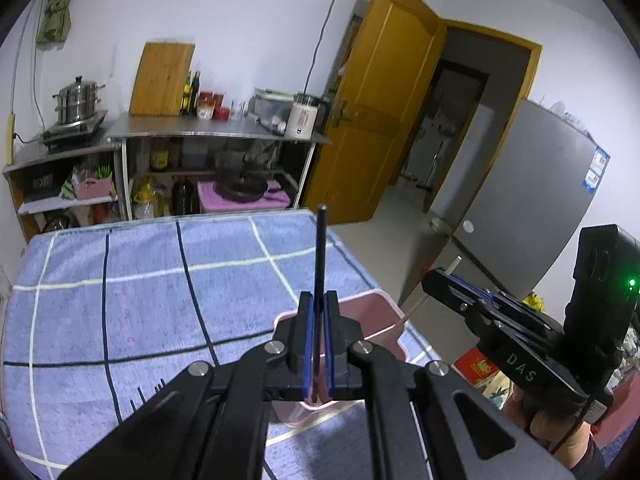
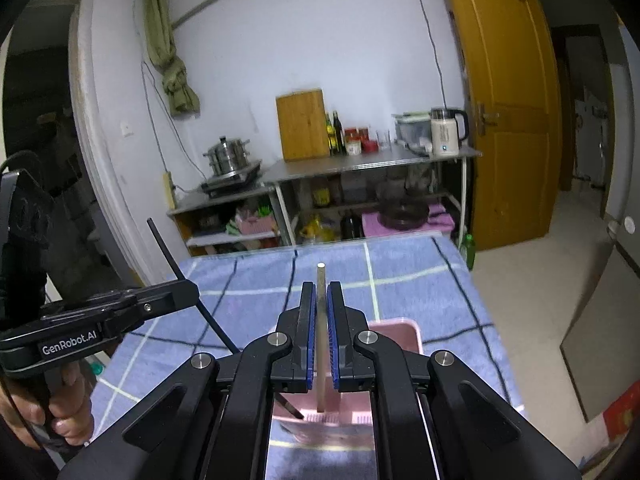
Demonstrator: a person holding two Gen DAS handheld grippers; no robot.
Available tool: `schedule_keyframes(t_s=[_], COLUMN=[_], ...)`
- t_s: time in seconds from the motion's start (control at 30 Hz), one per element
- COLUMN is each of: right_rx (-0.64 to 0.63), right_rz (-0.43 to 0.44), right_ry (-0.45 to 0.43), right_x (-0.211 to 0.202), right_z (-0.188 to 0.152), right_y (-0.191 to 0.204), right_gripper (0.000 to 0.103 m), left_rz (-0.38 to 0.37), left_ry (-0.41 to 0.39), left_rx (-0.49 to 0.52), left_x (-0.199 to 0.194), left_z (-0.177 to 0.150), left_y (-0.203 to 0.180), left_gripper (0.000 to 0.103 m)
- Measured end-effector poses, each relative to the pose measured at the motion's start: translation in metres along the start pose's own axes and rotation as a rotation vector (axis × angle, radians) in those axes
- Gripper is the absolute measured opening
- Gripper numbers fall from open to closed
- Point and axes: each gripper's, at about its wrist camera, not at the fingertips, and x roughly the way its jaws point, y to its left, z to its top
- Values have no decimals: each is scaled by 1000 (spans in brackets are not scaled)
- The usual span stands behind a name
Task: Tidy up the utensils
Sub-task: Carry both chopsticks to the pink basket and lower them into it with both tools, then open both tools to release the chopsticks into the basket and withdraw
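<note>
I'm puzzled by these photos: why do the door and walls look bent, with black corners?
Both views are fisheye: in the left wrist view the door bows, in the right wrist view the table edges curve; the black corners are the lens rim. Light is flat, slightly bluish; the background is soft.

Basket (image 2: 400,334) on table (image 1: 120,280) (shelves (image 2: 360,168) behind), chopsticks (image 2: 320,320) above basket

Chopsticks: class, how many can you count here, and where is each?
2: a black chopstick in the left gripper, a pale chopstick in the right gripper. The pink basket may hide more.
</note>
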Motion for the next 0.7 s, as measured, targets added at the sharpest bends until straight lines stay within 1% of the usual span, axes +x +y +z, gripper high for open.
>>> schedule_keyframes(t_s=[0.2, 0.33, 0.53, 0.7], right_rx=[17, 25, 9, 3], right_rz=[-13, -13, -9, 3], right_ry=[81, 108, 101, 84], right_x=[27, 35, 31, 20], right_z=[-25, -32, -33, -33], right_y=[-10, -15, -15, -15], right_gripper=[6, 6, 6, 12], left_rz=[4, 1, 2, -3], left_ry=[57, 77, 73, 47], left_rx=[-9, -14, -9, -6], left_x=[24, 31, 32, 20], left_z=[-17, -24, -24, -23], left_y=[5, 6, 9, 6], left_gripper=[5, 5, 5, 6])
